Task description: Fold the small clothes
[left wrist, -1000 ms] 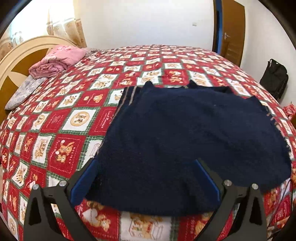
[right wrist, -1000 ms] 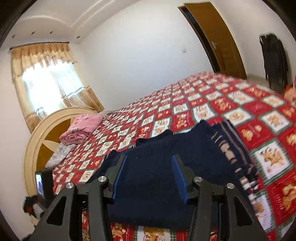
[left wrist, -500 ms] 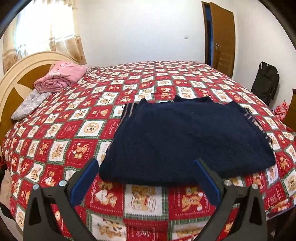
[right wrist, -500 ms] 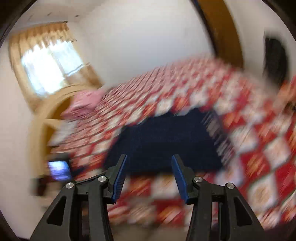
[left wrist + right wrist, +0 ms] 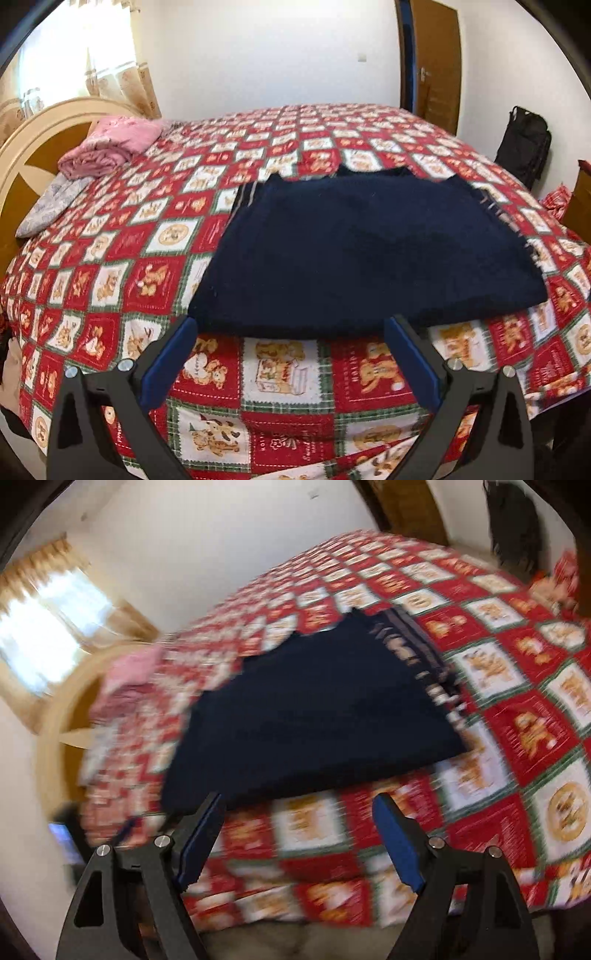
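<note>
A dark navy knitted garment (image 5: 362,251) lies folded flat on the red patterned bedspread (image 5: 147,236), near the bed's front edge. It also shows in the blurred right wrist view (image 5: 314,716), with a striped edge on its right side. My left gripper (image 5: 290,328) is open and empty, just in front of the garment's near edge. My right gripper (image 5: 299,806) is open and empty, held off the garment's near edge over the bedspread (image 5: 517,720).
A pink folded bundle (image 5: 110,147) and a pale pillow (image 5: 48,210) lie by the round headboard (image 5: 33,147) at far left. A black bag (image 5: 524,147) stands by the wall at right, beside a wooden door (image 5: 436,62).
Both grippers have drawn back from over the garment to the bed's front edge. The right gripper has opened wider and its view is swinging. The garment lies as before.
</note>
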`<state>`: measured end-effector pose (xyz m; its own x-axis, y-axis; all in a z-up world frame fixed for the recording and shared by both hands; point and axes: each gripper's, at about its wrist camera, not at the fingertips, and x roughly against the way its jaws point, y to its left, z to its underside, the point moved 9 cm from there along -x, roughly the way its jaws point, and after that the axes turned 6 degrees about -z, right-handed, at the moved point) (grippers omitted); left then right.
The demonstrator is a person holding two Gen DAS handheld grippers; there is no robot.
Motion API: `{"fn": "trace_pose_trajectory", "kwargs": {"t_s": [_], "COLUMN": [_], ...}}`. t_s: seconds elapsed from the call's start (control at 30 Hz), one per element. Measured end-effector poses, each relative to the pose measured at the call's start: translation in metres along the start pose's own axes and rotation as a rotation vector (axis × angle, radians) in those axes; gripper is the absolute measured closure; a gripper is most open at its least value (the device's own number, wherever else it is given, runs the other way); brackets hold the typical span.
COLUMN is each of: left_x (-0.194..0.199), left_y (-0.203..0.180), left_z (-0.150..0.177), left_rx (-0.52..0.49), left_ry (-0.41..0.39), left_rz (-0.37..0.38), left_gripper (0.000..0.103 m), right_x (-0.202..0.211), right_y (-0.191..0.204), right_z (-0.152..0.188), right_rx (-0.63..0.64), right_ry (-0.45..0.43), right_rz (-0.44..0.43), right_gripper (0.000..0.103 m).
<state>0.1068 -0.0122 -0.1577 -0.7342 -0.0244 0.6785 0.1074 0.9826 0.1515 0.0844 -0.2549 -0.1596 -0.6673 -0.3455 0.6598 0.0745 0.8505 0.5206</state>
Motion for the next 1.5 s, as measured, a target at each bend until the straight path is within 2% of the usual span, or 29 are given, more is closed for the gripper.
{"fn": "trace_pose_trajectory", "kwargs": {"t_s": [0.03,0.13,0.23,0.33,0.43,0.47,0.6,0.8,0.87,0.93,0.97,1.03,1.07,1.17,1.2,1.23,1.37,1.5], "left_x": [-0.006,-0.019,-0.038,-0.056,-0.067,-0.068,-0.078,-0.111,-0.115,-0.115,-0.113,-0.111,-0.109,-0.11,-0.109,-0.108,-0.103,-0.106], "left_y": [0.002,0.013,0.026,0.04,0.056,0.063,0.078,0.072,0.064,0.058,0.054,0.05,0.048,0.05,0.051,0.051,0.05,0.051], "left_z": [0.003,0.009,0.014,0.019,0.017,0.013,-0.003,-0.007,-0.003,-0.002,-0.002,-0.004,-0.005,-0.009,-0.009,-0.011,-0.015,-0.014], "left_rx": [0.008,0.057,0.125,0.208,0.287,0.32,0.403,0.448,0.449,0.406,0.377,0.361,0.359,0.37,0.39,0.404,0.385,0.397], "left_ry": [0.011,0.017,0.057,0.094,0.106,0.094,0.067,0.134,0.151,0.137,0.123,0.111,0.109,0.114,0.114,0.114,0.099,0.104], "left_rz": [-0.003,-0.016,-0.012,-0.002,0.006,0.009,0.033,0.08,0.099,0.07,0.063,0.077,0.092,0.123,0.15,0.178,0.181,0.189], "left_gripper": [0.0,0.0,0.0,0.0,0.001,0.002,0.002,0.002,0.008,0.013,0.016,0.03,0.034,0.053,0.067,0.074,0.08,0.08], "right_x": [-0.007,-0.022,-0.038,-0.056,-0.071,-0.078,-0.09,-0.109,-0.113,-0.114,-0.114,-0.118,-0.121,-0.129,-0.132,-0.135,-0.166,-0.209], "right_y": [-0.001,0.01,0.024,0.032,0.035,0.037,0.043,0.041,0.04,0.041,0.042,0.046,0.048,0.056,0.06,0.066,0.08,0.082], "right_z": [0.0,-0.001,-0.003,0.001,0.004,0.004,0.004,0.006,0.004,0.0,-0.002,-0.007,-0.01,-0.032,-0.042,-0.054,-0.092,-0.117], "right_rx": [0.061,0.236,0.341,0.342,0.334,0.342,0.352,0.341,0.339,0.348,0.359,0.382,0.385,0.384,0.391,0.396,0.38,0.357], "right_ry": [-0.019,-0.053,-0.061,-0.02,-0.005,-0.004,0.0,0.046,0.044,0.028,0.016,0.017,0.028,0.022,0.011,0.001,0.014,0.047], "right_rz": [0.054,0.116,0.124,0.074,0.031,0.028,0.01,0.001,0.005,0.011,0.012,0.012,0.003,-0.015,-0.014,-0.02,-0.041,0.002], "right_gripper": [0.021,0.021,0.021,0.022,0.041,0.044,0.044,0.044,0.044,0.044,0.049,0.07,0.072,0.074,0.074,0.074,0.074,0.074]}}
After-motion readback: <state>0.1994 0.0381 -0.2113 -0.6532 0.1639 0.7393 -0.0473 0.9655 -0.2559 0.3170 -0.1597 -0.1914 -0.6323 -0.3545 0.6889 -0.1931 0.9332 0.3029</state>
